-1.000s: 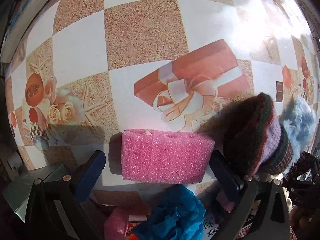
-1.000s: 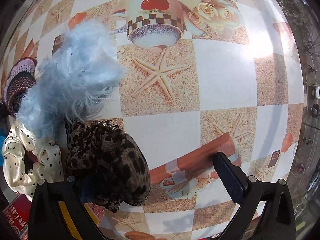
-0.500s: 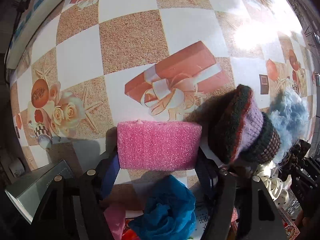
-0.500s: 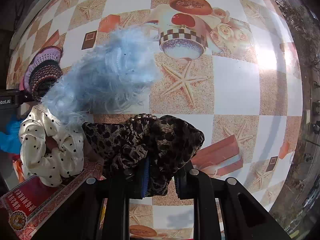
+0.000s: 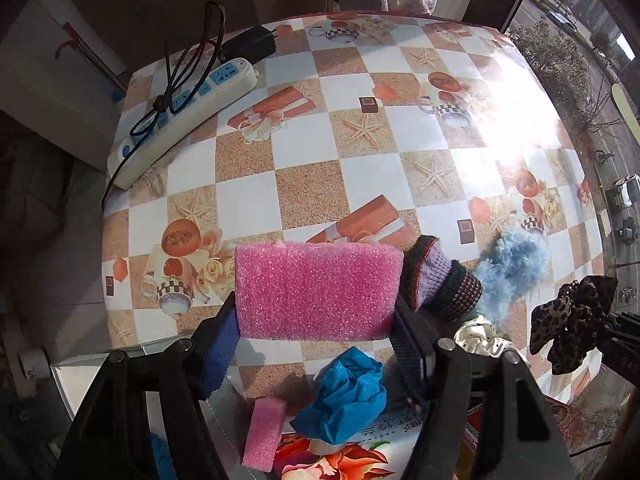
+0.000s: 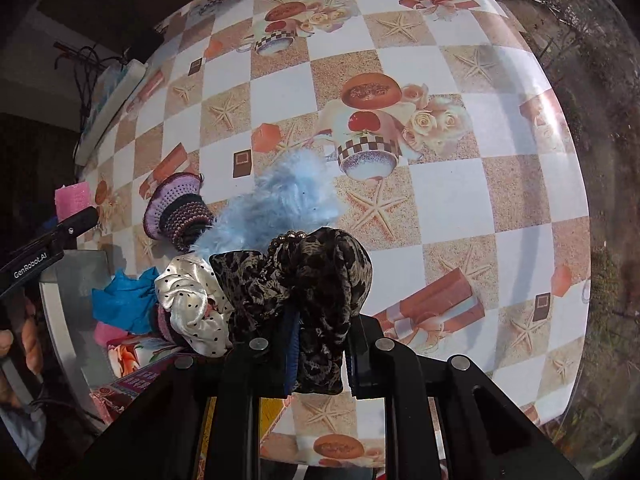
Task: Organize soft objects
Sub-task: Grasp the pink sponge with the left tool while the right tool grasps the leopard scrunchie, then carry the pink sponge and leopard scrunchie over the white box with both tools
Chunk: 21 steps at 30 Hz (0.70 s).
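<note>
My left gripper (image 5: 316, 340) is shut on a pink foam sponge (image 5: 318, 290) and holds it above the checkered table (image 5: 304, 152). My right gripper (image 6: 320, 348) is shut on a leopard-print scrunchie (image 6: 304, 280), lifted off the table; it also shows in the left wrist view (image 5: 572, 328). On the table lie a knitted purple-and-black piece (image 5: 444, 284), a fluffy light-blue scrunchie (image 5: 512, 264), a white polka-dot scrunchie (image 6: 192, 300) and a blue crumpled piece (image 5: 348, 396).
A white power strip (image 5: 180, 120) with black cables lies at the table's far left. A small pink foam block (image 5: 264, 432) and a printed box (image 5: 348, 456) sit at the near edge. A grey tray (image 5: 132, 364) is at lower left.
Both grippers closed, the left on the pink sponge and the right on the leopard scrunchie. Both then rose and pulled back, lifting their objects off the table.
</note>
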Available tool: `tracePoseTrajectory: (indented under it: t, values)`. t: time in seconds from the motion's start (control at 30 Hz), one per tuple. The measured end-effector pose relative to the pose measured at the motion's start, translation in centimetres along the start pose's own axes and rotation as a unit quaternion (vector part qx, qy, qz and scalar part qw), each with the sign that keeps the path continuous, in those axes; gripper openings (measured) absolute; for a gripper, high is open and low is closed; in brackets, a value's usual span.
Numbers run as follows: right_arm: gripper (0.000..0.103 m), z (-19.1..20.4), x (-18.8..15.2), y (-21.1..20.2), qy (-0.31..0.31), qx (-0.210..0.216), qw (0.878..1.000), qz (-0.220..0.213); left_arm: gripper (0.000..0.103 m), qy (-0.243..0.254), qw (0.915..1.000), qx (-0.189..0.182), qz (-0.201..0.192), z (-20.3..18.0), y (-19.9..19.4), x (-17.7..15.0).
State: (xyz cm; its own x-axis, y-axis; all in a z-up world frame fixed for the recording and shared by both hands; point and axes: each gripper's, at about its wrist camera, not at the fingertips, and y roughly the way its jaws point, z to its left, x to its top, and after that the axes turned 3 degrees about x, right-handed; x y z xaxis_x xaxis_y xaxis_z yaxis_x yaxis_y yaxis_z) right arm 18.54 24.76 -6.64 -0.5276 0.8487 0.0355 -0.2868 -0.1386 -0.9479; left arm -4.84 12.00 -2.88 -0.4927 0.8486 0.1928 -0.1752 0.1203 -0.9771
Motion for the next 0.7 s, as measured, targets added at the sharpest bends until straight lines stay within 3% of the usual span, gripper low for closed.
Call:
tracePoseTrajectory:
  t: [0.4,0.7]
  values:
    - [0.020,3.3,-2.6,-6.7,-0.006,0.019,0.997,-0.068,0.073,0.013,0.9988,-0.012,-0.045,0.0,-7.4,-6.7]
    - [0.020,7.5,-5.8,-8.3,-0.041,0.025,0.996,-0.077,0.073,0.025,0.9980,-0.021,-0.055,-0.2,-9.4,-11.3]
